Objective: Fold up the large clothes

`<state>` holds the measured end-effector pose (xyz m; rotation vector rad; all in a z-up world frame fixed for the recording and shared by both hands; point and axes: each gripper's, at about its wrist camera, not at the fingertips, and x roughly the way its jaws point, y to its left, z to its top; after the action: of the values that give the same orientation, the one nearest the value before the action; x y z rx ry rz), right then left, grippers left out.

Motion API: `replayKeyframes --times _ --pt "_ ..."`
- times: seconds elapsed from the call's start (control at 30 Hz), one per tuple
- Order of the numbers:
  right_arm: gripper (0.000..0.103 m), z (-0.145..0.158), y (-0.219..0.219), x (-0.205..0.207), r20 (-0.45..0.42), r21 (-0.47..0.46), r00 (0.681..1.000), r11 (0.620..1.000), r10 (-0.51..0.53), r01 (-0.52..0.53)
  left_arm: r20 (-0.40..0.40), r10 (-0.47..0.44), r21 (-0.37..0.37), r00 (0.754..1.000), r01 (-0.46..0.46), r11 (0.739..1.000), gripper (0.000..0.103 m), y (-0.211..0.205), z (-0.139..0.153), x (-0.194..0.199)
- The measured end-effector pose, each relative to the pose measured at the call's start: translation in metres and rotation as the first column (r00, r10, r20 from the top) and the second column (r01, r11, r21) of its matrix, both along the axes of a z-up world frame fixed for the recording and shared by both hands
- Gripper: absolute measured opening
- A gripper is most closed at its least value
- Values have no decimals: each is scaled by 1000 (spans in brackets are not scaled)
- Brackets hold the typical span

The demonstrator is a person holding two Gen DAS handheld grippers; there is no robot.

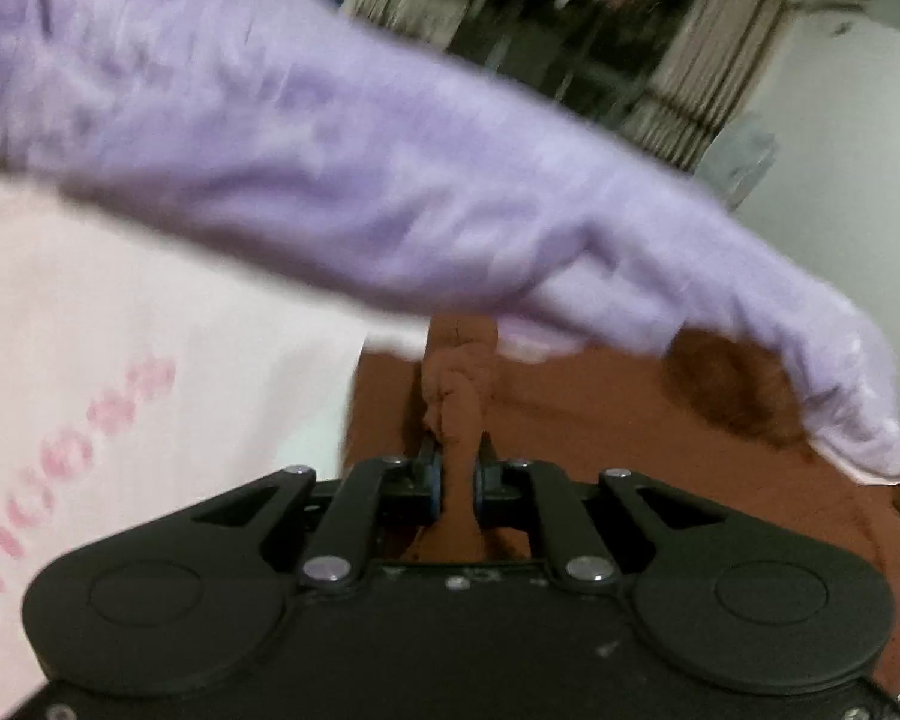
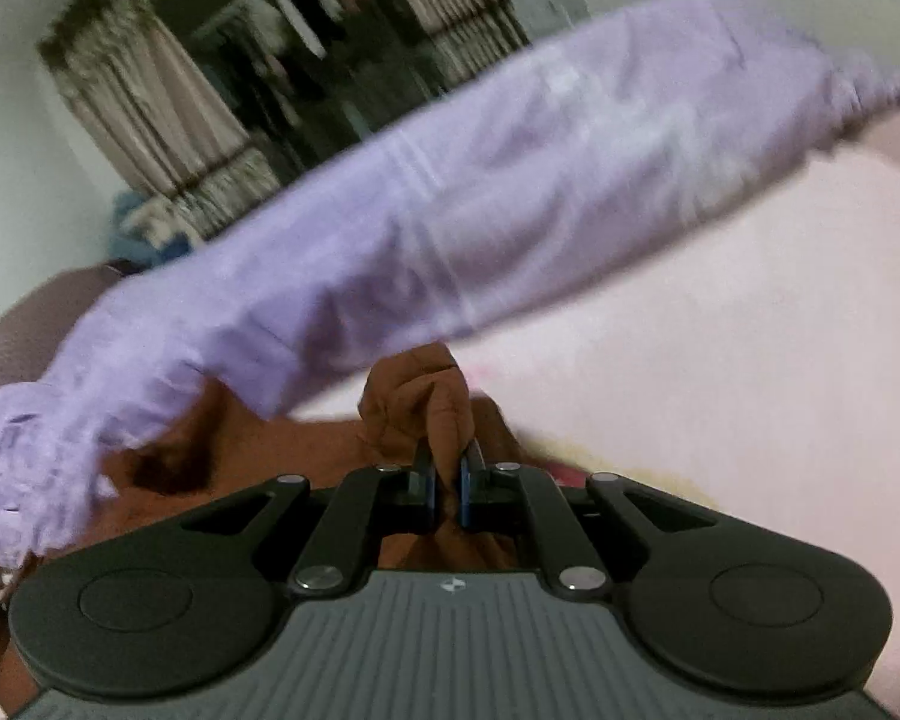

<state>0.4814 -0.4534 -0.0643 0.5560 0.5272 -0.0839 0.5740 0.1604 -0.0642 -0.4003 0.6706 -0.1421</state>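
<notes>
My left claw (image 1: 455,450) pinches a bunched fold of the rust-brown cloth garment (image 1: 570,414); my right claw (image 2: 447,462) grips another fold. It lies on the pale pink bed sheet (image 2: 720,360), under a lilac crinkled garment (image 1: 306,180).

My lilac garment (image 1: 342,180) smears with motion and runs off both views' edges; the brown cloth (image 1: 570,408) vanishes under it; pink lettering (image 1: 60,480) is unreadable to me; background shelving (image 2: 306,60) is blurred.

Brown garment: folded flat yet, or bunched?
Bunched. The brown garment rises in a crumpled ridge where each gripper's jaws pinch it; the rest lies under the purple garment.
</notes>
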Motion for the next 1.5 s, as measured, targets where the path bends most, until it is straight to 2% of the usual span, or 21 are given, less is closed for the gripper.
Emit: replayKeyframes --times 0.07,0.17,0.2,0.23,0.27,0.3,0.4,0.53,0.67,0.77,0.83,0.9,0.93,1.0,1.1,1.17,1.23,1.3,1.37,1.43,1.5 --pt "7 -12 -4 0 -3 42 1000 999 -7 8 -19 12 -43 1000 -12 999 15 4 -14 1" --pt "12 -20 -7 -3 3 78 1000 997 -8 8 -14 22 -64 1000 -23 998 21 8 -15 -2" --pt "20 -19 -8 -5 4 86 1000 996 -9 9 -14 32 -59 999 -33 998 29 8 -12 -3" --pt "28 -18 -10 -7 3 93 1000 995 -22 22 -11 50 -50 999 -50 997 48 9 -7 -4" --pt "42 -14 -12 -11 0 99 999 994 -45 45 -2 81 -28 997 -81 996 60 11 1 -7" --pt "48 -10 -12 -14 4 101 998 993 -66 65 18 110 2 994 -110 994 76 14 10 -12" --pt "48 13 -6 -39 67 57 992 993 -108 104 102 108 52 989 -114 992 76 14 40 -36" --pt "48 43 24 -70 155 -49 988 998 -28 36 177 -3 103 984 -15 995 77 -14 68 -72" --pt "34 46 60 -89 159 -143 986 989 51 -28 190 -79 122 979 56 991 77 -44 62 -96" --pt "33 33 67 -87 110 -180 992 983 59 -38 152 -91 167 984 66 984 77 -57 41 -92" --pt "32 18 61 -80 58 -163 998 987 14 -5 98 -79 176 992 61 983 77 -58 22 -83" --pt "22 4 50 -75 22 -146 1000 989 -21 24 58 -65 162 996 55 985 76 -55 5 -75" --pt "21 -1 48 -73 12 -135 1000 991 -20 21 60 -66 158 996 55 986 77 -55 0 -74" --pt "17 -11 40 -70 -6 -83 1000 996 -17 16 98 -84 206 992 62 977 81 -59 -9 -74" --pt "17 -15 33 -74 17 -13 999 999 -34 34 104 -85 246 991 58 968 82 -64 -14 -71" --pt "17 -14 31 -78 21 19 999 999 -44 44 90 -71 229 993 49 972 82 -62 -8 -70" --pt "23 -8 30 -86 27 61 997 996 -71 69 78 -51 193 996 35 981 82 -57 0 -72" --pt "45 8 31 -106 41 97 996 992 -82 77 63 -54 148 997 45 988 87 -53 13 -86" --pt "61 22 38 -128 59 92 997 994 -59 54 79 -59 112 995 50 992 92 -48 23 -109" --pt "67 25 38 -151 74 132 995 990 -61 51 99 -41 58 994 36 998 101 -40 28 -135" --pt "67 15 37 -172 73 220 994 974 -76 59 97 -9 -37 995 12 999 101 -29 27 -156"
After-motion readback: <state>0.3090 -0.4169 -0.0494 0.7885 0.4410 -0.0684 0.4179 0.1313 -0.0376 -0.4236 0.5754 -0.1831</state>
